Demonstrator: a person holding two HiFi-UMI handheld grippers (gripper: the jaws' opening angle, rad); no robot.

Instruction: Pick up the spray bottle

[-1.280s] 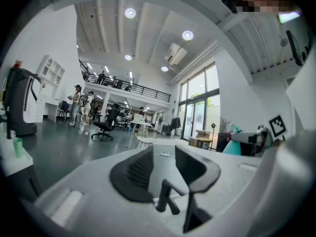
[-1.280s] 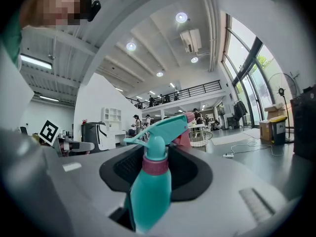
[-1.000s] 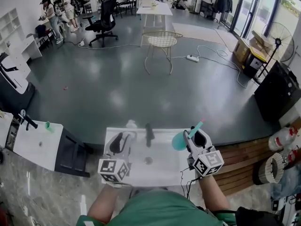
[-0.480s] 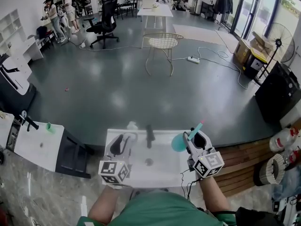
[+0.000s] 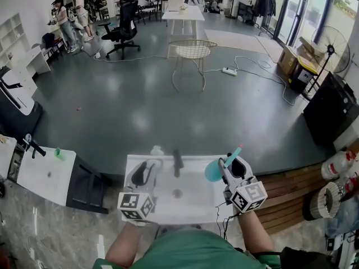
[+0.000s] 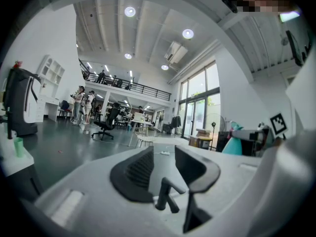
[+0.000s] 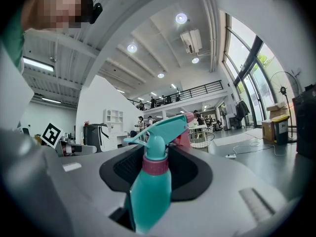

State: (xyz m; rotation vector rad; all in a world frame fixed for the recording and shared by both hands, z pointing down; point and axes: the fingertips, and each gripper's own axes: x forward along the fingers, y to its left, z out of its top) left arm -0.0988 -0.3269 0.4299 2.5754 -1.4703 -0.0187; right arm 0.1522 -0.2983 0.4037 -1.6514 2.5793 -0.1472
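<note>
Over white surface (image 5: pixel 196 206), right tongs (image 5: pixel 235 162) clamp teal spray bottle (image 5: pixel 212 170); left tongs (image 5: pixel 147 170) stand part-open, empty.

Teal spray bottle (image 5: pixel 213 169) in right gripper (image 5: pixel 238 163)

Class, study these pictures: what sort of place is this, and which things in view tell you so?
Probably a large open-plan office or workshop hall: a black office chair and white table on a wide grey floor, tall windows, and an upper balcony with railings.
</note>
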